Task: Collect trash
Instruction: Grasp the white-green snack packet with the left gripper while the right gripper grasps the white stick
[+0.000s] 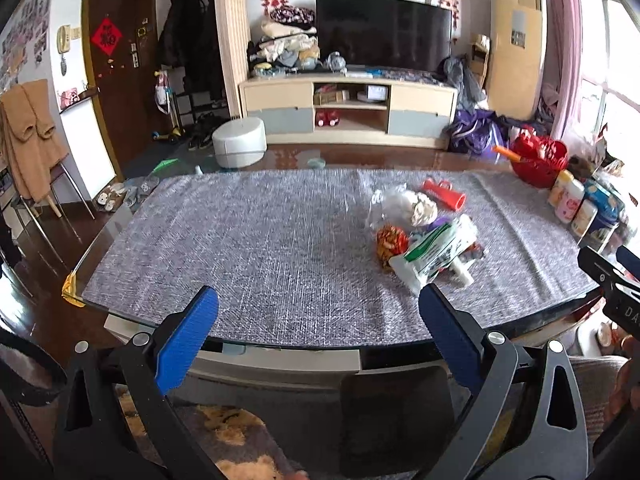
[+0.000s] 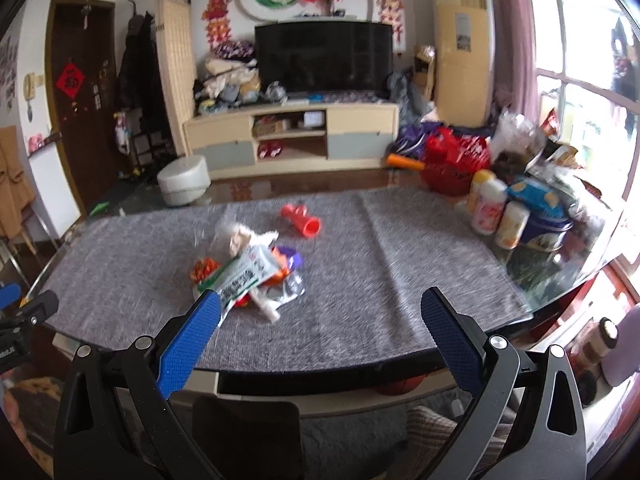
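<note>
Near the middle of the tabletop (image 1: 248, 240), toward its right half, lies the trash: a green-and-white wrapper (image 1: 438, 248) on top of crumpled clear plastic (image 1: 390, 204), a wad of white paper (image 1: 424, 208), an orange-red crumpled packet (image 1: 390, 240) and a purple scrap, all touching in one loose heap. Just beyond it, apart from the heap, lies a red plastic tube (image 1: 444, 194). Both tools hang off the near edge: the left tool (image 1: 318, 312) spread wide and empty, the right tool (image 2: 320, 316) likewise wide and holding nothing, its left finger lined up with the wrapper in its own view. Collection looks not yet begun; the step in hand appears to be the approach. The next move likely calls for reaching in over the near edge and closing on the topmost wrapper, which is thin and may slip. No bin is clearly visible. A grey woven cloth covers the glass tabletop; at the far right corner stand a red basket (image 1: 540, 160) and several bottles (image 1: 572, 200). Beyond are a TV (image 1: 384, 36) on a cabinet and a dark door (image 1: 120, 60).
</note>
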